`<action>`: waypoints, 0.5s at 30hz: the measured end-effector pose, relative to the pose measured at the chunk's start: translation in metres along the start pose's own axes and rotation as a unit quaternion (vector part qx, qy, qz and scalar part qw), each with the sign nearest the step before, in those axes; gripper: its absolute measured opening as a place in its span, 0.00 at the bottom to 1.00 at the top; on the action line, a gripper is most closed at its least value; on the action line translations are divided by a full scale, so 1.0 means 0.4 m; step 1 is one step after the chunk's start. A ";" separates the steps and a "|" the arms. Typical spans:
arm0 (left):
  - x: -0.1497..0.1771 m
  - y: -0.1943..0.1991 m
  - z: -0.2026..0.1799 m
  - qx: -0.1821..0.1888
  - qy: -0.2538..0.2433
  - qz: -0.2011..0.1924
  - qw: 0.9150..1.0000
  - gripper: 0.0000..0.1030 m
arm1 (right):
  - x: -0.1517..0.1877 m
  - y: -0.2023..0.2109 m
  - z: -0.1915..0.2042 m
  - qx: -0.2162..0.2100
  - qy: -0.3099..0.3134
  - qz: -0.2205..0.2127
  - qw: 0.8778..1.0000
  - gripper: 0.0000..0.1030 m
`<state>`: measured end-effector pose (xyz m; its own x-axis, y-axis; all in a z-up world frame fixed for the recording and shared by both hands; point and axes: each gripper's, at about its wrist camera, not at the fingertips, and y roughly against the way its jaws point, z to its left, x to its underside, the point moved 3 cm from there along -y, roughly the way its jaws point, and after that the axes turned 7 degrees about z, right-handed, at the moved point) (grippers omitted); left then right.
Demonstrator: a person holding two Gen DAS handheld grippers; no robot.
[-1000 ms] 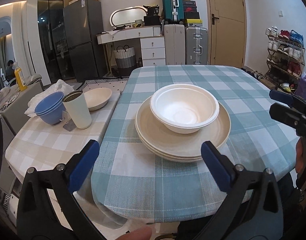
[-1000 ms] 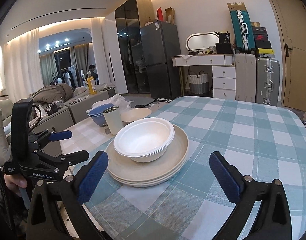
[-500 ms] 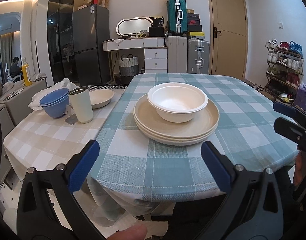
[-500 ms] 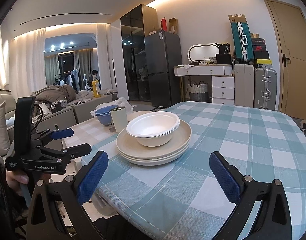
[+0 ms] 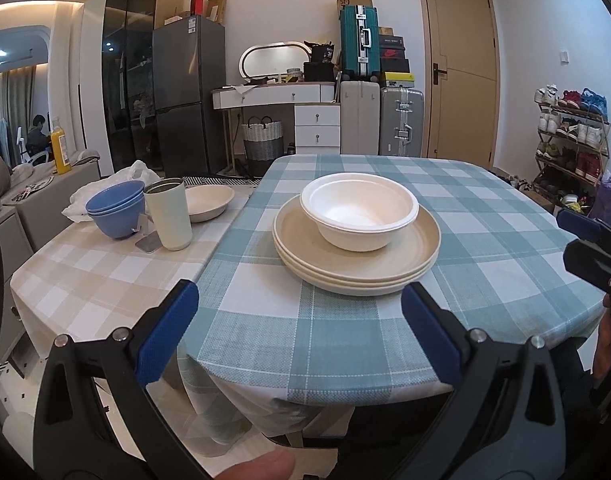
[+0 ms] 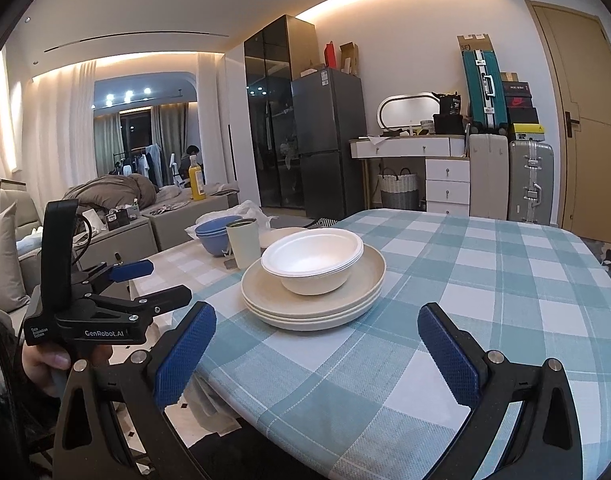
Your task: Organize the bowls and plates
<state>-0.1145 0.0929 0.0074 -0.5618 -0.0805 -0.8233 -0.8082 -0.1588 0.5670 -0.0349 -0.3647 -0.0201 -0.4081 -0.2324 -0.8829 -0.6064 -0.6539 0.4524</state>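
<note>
Three beige plates [image 5: 357, 276] sit stacked on the teal checked table [image 5: 485, 240], with nested white bowls [image 5: 359, 210] on top. My left gripper [image 5: 299, 300] is open and empty, held off the table's near edge in front of the stack. My right gripper [image 6: 317, 320] is likewise open and empty, low at the table's near edge, with the plates [image 6: 313, 312] and white bowls [image 6: 311, 260] ahead of it. The right wrist view shows the left gripper [image 6: 165, 282] to the left in a hand. The left wrist view shows the right gripper [image 5: 565, 234] at the right edge.
A lower side table with a beige checked cloth [image 5: 85, 276] adjoins on the left. It carries stacked blue bowls [image 5: 115, 208], a cream tumbler [image 5: 169, 214] and a beige shallow bowl [image 5: 207, 202]. Suitcases [image 5: 401, 120], a dresser and a shoe rack [image 5: 569, 140] line the far walls.
Both grippers have drawn back from the stack and sunk lower, to the table's near edge. The plates and bowls have not moved. Both jaws stay open.
</note>
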 end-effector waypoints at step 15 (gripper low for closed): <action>0.000 -0.008 0.008 -0.002 0.004 -0.001 1.000 0.98 | 0.003 0.000 -0.002 0.001 0.003 -0.001 1.000 1.00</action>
<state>-0.1124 0.0965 0.0058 -0.5592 -0.0887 -0.8243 -0.8081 -0.1637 0.5659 -0.0347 -0.3657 -0.0211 -0.4023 -0.2358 -0.8846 -0.6082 -0.6534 0.4507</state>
